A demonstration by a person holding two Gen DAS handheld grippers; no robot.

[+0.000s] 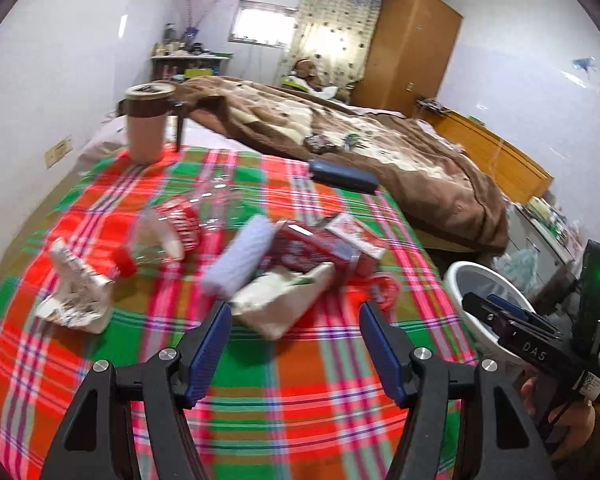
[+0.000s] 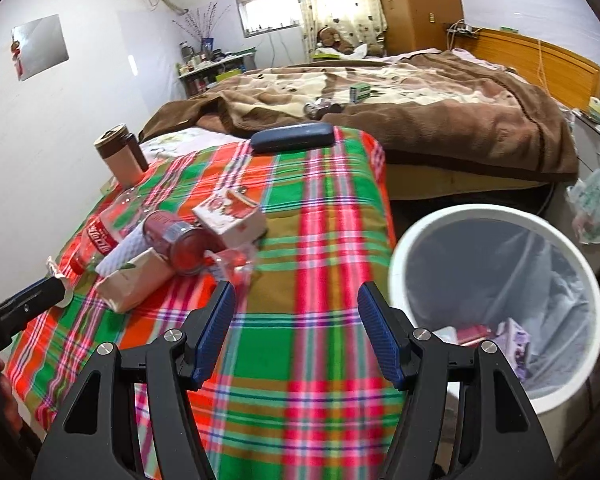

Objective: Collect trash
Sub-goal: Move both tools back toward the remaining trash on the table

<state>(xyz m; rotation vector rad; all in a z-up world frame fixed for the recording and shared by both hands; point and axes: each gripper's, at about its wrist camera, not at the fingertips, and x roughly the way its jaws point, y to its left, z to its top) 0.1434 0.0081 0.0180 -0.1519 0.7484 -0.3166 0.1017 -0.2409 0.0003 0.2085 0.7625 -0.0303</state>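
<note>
Nearest in the left wrist view, the left claw [image 1: 295, 310] stands wide with nothing between its blue pads, above the red-and-green plaid cloth covering the table [image 1: 292, 400]. Just beyond its tips lies a cream paper packet [image 1: 278, 300], and past that a pale knitted roll [image 1: 236, 256], a red cylindrical tin [image 1: 312, 248] and a red-and-white carton [image 1: 358, 240]. Only this view shows the crumpled printed wrapper [image 1: 76, 292] at the near left.

The right claw [image 2: 296, 300] is likewise wide and empty, over bare cloth; the same heap sits to its far left. Only the right wrist view looks into the white round bin with a grey liner [image 2: 496, 300] beside the table's right edge, where a few packets lie, blurred. A clear plastic bottle with a red label [image 2: 100, 240] is half hidden behind the roll. Farther off stand a beige lidded tumbler [image 2: 118, 156] and a dark blue oblong case [image 2: 292, 138].
</note>
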